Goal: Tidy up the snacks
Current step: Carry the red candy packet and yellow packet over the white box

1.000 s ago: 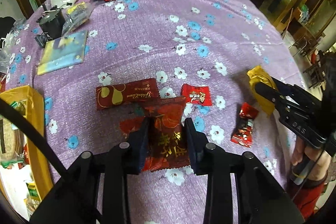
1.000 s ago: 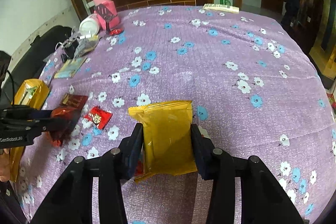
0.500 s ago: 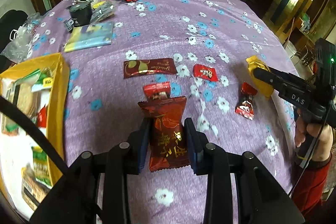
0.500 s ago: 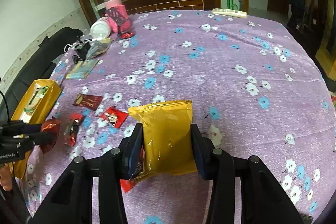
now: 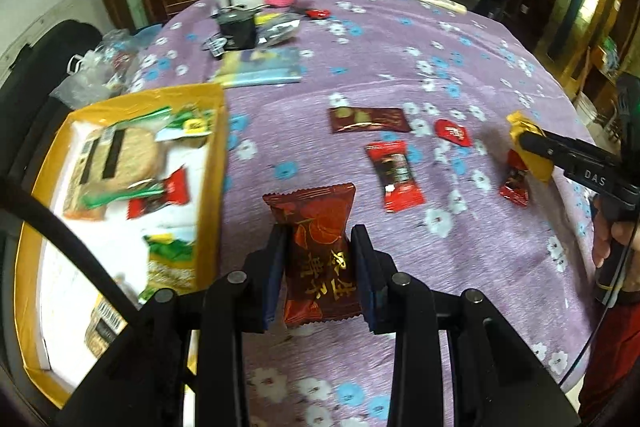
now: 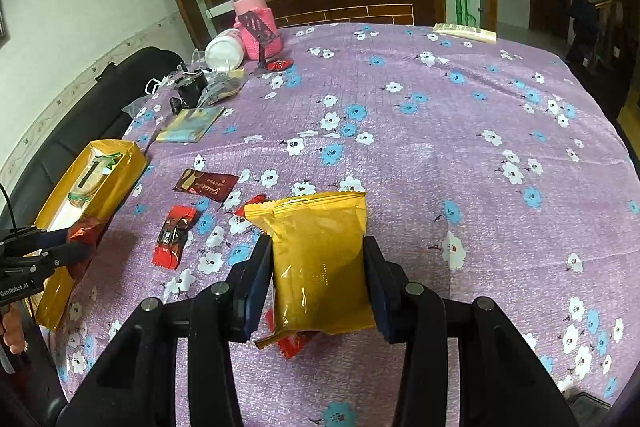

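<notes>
1. Carrying a dark red snack packet, the left gripper has its jaws clamped on it beside the yellow box; next, likely over the box and release.
2. Right gripper jaws clamp a yellow snack bag above the tablecloth, well apart from the box; it should go there afterwards.

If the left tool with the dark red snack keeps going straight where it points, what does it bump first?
Probably bare purple tablecloth. The left tool points down at it, between the yellow box and a red candy; depth is unclear.
</notes>
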A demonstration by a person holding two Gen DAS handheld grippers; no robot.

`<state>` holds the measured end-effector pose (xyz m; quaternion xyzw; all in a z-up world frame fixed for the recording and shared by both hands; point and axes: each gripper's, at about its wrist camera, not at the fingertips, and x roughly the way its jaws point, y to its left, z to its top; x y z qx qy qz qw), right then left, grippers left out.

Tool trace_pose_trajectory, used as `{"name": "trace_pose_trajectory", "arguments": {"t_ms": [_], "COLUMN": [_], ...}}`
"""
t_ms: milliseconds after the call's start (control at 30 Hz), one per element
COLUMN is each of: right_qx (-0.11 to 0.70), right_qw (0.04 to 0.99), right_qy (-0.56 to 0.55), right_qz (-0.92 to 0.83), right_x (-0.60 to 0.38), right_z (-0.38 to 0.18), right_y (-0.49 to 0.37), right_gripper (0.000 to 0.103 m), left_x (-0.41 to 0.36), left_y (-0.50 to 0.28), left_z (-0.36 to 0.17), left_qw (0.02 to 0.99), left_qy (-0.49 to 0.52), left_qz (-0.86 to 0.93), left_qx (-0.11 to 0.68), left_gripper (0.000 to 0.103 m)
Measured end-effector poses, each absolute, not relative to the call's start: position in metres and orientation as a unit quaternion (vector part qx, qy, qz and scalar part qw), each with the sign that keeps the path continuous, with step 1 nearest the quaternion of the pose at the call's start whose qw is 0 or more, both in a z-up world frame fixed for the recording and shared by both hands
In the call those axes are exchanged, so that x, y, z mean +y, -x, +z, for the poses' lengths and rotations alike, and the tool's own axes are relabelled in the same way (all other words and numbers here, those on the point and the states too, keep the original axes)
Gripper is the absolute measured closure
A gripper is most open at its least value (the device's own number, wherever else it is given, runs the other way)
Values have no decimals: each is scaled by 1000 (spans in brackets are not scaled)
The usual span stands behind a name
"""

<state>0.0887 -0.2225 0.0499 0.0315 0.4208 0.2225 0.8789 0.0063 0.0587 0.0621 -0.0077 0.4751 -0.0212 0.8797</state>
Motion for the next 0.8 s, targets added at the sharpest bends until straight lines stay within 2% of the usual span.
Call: {"name": "trace_pose_trajectory", "arguments": {"t_ms": [800], "right_qx": [399], "right_qw": [890], "right_qy": [4], "right_qz": [222], "right_x": [-198], "right_z": [70], "right_y": [-71], "right_gripper": [59], "left_x": [76], "left_y": [3], "left_z": [76], "left_qw": [891], "left_qy": [4], "left_qz": [-1], "left_qx": [454], "left_gripper": [69]}}
